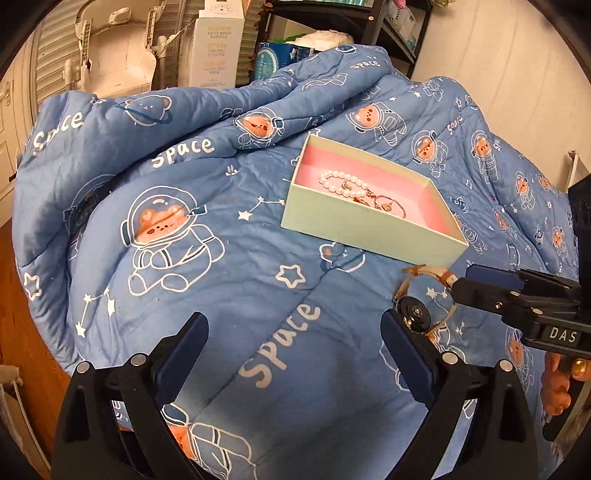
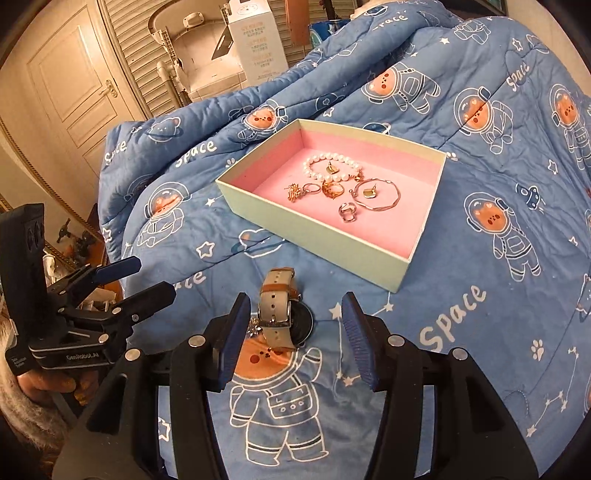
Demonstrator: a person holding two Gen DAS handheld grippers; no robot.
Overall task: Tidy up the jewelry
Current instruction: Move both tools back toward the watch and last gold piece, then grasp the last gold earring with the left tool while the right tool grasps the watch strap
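Observation:
A wristwatch [image 2: 280, 314] with a beige and brown strap lies on the blue space-print quilt [image 2: 480, 295]. It sits between the fingers of my right gripper [image 2: 295, 306], whose pads stand apart from it. An open pale green box [image 2: 295, 229] with a pink lining holds a pearl bracelet [image 2: 314, 160], a gold ring [image 2: 330, 189] and other small pieces. My left gripper [image 1: 293, 325] hangs wide open over bare quilt, left of the watch [image 1: 417, 314]. In the left wrist view the box [image 1: 351, 225] lies just beyond, and the right gripper [image 1: 463, 282] comes in from the right.
The quilt is bunched into high folds behind the box [image 1: 184, 122]. A white carton [image 1: 218, 44] and a dark shelf [image 1: 369, 22] stand beyond it. A wooden floor [image 1: 22, 295] shows at the left. A hand [image 1: 565, 376] holds the right gripper's handle. The left gripper [image 2: 153, 277] shows at the left of the right wrist view.

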